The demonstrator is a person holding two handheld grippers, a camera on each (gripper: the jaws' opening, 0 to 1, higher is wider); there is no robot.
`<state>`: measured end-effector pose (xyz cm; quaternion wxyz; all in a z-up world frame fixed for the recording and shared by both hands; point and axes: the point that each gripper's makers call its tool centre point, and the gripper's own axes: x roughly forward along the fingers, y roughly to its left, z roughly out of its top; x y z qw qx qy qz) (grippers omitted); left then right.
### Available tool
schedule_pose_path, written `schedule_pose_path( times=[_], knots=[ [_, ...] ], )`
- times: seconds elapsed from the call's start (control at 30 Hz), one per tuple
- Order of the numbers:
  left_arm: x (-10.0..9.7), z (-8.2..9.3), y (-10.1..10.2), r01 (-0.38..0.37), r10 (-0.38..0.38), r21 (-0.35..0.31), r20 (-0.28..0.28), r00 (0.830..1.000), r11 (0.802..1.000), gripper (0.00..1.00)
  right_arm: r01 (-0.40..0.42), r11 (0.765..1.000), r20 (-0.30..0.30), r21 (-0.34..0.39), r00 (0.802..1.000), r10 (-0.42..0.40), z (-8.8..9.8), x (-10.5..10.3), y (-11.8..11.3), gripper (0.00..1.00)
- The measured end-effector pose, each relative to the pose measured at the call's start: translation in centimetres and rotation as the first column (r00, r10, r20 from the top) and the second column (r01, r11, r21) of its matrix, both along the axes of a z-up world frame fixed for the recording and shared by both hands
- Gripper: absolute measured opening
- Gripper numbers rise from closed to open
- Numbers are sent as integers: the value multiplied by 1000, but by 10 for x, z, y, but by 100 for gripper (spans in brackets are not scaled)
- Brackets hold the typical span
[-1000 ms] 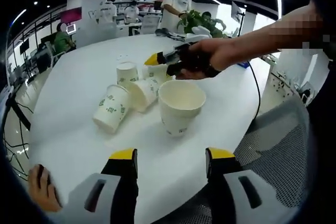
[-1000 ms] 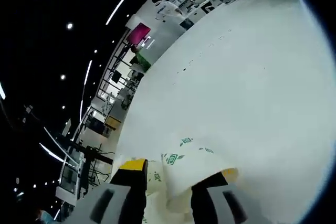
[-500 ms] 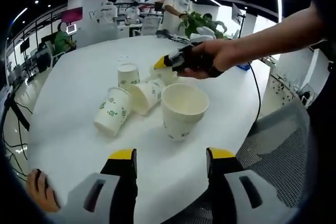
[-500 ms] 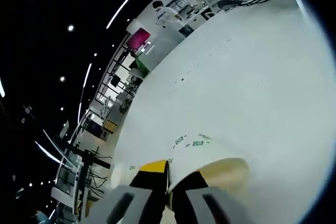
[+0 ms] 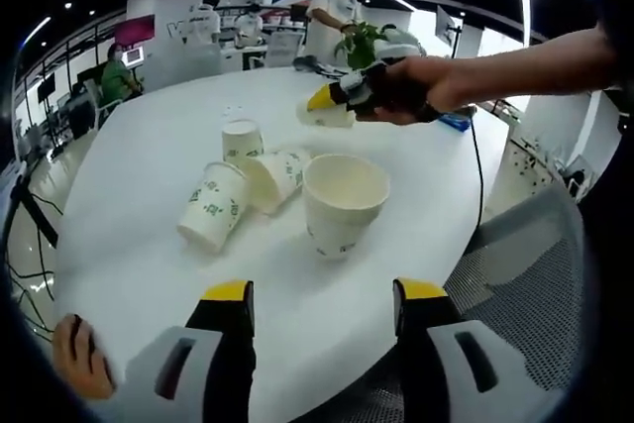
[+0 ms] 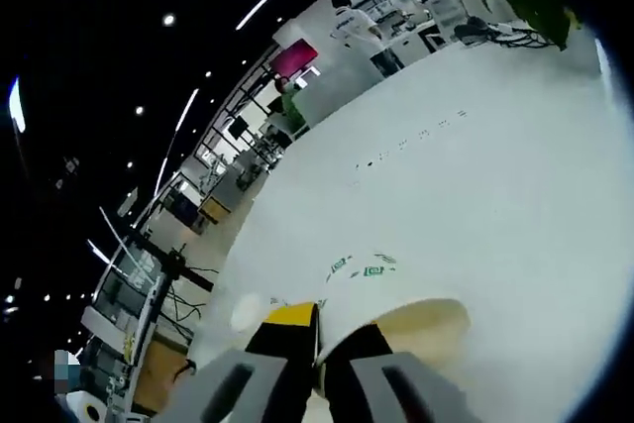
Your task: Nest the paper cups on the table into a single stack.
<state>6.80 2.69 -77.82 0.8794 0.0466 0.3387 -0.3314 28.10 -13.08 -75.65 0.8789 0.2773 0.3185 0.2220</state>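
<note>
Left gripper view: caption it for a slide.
Right gripper lifts one cup above four others on the table.

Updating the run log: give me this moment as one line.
right gripper: shut on lifted cup | left gripper: open, empty | table: one big cup upright, three small cups

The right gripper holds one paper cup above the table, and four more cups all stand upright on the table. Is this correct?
Not quite. The left gripper view shows two upright cups and two lying cups. The right gripper does hold one cup above the table.
</note>
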Motion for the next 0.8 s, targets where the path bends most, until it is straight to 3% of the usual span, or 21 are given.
schedule_pose_path(
  times=[0.27,0.47,0.53,0.6,0.67,0.7,0.77,0.8],
  knots=[
    [-5,7,-5,4,-3,-10,16,1000,1000,55,-104,992,97,-74,989,111,36,-17,11,0],
    [-5,16,-7,-3,4,-20,42,999,1000,56,-240,962,119,-132,959,256,59,-40,29,0],
    [-5,17,-7,-8,9,-24,47,999,1000,56,-313,931,113,-187,935,337,61,-49,36,0],
    [-4,19,-6,-19,20,-34,56,998,999,55,-400,883,93,-245,897,432,65,-64,46,0],
    [-4,19,-6,-24,26,-42,57,998,999,55,-474,822,79,-315,850,521,64,-68,51,0],
    [-4,19,-5,-26,29,-42,58,998,999,55,-509,789,63,-343,826,560,68,-81,58,0],
    [-6,18,-5,-27,30,-42,58,998,999,55,-555,739,31,-382,792,610,65,-87,62,0],
    [-8,19,-6,-27,30,-41,58,998,999,55,-575,703,16,-418,769,639,62,-90,63,0]
  ],
)
